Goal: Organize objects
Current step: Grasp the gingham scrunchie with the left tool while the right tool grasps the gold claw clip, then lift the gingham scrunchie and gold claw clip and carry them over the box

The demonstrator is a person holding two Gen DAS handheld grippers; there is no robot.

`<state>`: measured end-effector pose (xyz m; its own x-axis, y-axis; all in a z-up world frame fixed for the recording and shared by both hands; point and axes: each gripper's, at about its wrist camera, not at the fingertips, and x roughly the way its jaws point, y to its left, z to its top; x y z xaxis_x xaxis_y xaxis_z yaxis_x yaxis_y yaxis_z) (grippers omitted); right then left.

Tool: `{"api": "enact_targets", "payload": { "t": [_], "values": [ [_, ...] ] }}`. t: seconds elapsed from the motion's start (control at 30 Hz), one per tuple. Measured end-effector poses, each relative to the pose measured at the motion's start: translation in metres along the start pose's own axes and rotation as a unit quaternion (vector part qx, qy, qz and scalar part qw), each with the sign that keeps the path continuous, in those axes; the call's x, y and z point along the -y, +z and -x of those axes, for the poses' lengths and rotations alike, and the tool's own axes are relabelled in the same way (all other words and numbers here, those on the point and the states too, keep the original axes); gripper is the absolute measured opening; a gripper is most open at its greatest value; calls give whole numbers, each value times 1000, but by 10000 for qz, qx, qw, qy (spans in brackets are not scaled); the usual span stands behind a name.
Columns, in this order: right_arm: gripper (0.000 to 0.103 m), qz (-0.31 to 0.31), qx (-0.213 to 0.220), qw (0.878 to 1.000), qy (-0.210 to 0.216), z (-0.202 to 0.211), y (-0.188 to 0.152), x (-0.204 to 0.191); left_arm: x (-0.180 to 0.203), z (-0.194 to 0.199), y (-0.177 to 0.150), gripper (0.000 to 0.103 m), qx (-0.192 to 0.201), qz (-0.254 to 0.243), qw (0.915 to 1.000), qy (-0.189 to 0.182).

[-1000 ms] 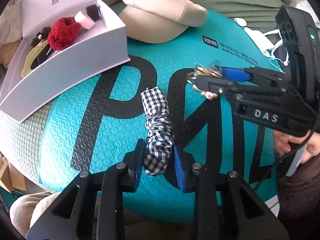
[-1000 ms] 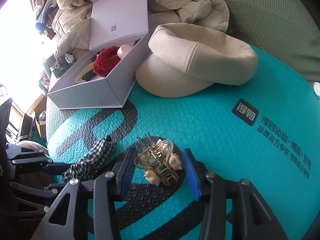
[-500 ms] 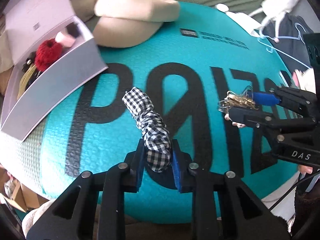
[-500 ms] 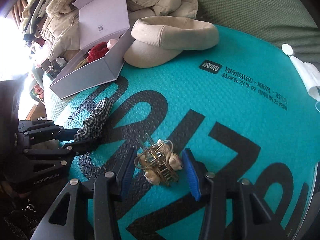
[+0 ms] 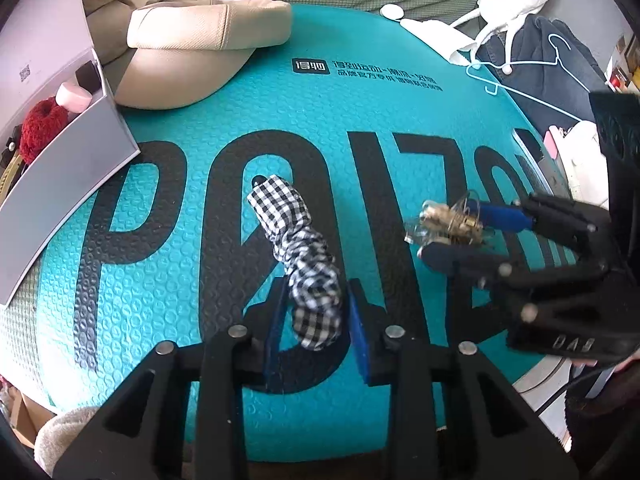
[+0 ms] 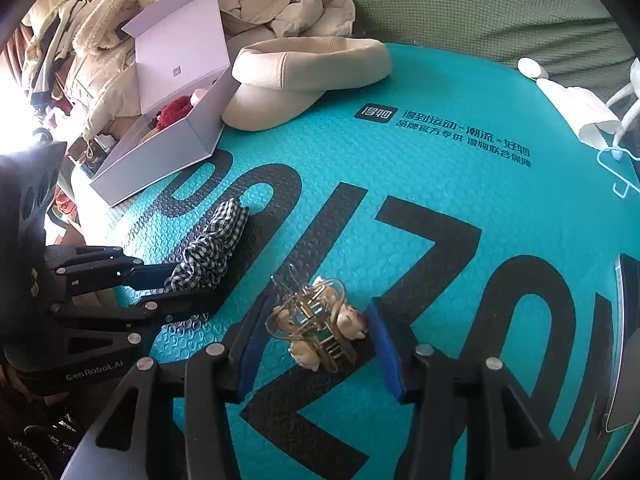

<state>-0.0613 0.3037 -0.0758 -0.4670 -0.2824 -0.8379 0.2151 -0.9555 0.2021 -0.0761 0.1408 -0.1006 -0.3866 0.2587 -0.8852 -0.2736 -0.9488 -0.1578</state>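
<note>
Beyond the teal mat [image 5: 168, 312], box [image 5: 68, 168] contents sit half hidden.

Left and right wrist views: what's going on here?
A person is sorting hair accessories on a teal mat, a gripper in each hand. The left gripper straddles a checked scrunchie; its jaws are opening and the pads look clear of the cloth. The right gripper has a gold hair claw between its jaws, which are also opening; its right pad touches the claw. The open box near the beige cap already holds a red scrunchie.
</note>
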Motion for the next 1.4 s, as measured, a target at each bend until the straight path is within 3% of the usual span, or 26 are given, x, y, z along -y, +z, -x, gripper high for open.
{"api": "enact_targets", "payload": {
  "t": [0.03,0.17,0.27,0.53,0.63,0.7,0.8,1.4],
  "values": [
    [56,47,42,10000,-23,0,-1,-1,0,-2,3,35,51,2,10000,49],
    [56,205,123,9997,-87,-1,-3,-3,3,-16,13,63,127,-108,9990,403],
    [57,329,176,9991,-185,-2,-4,-6,7,-22,19,64,199,-218,9978,595],
    [57,395,435,9980,-235,-3,-9,-6,6,-29,23,64,295,-143,9979,561],
    [55,460,463,9972,-355,-3,-12,-10,7,-27,21,55,322,-202,9980,505],
    [50,548,459,9965,-434,-3,-12,-12,10,-24,19,38,359,-280,9980,427],
    [50,505,437,9969,-417,-2,-13,-11,12,-22,16,22,370,-307,9985,264],
    [50,278,406,9985,-241,12,-10,-19,8,0,-11,21,273,-51,9995,163]
  ]
}}
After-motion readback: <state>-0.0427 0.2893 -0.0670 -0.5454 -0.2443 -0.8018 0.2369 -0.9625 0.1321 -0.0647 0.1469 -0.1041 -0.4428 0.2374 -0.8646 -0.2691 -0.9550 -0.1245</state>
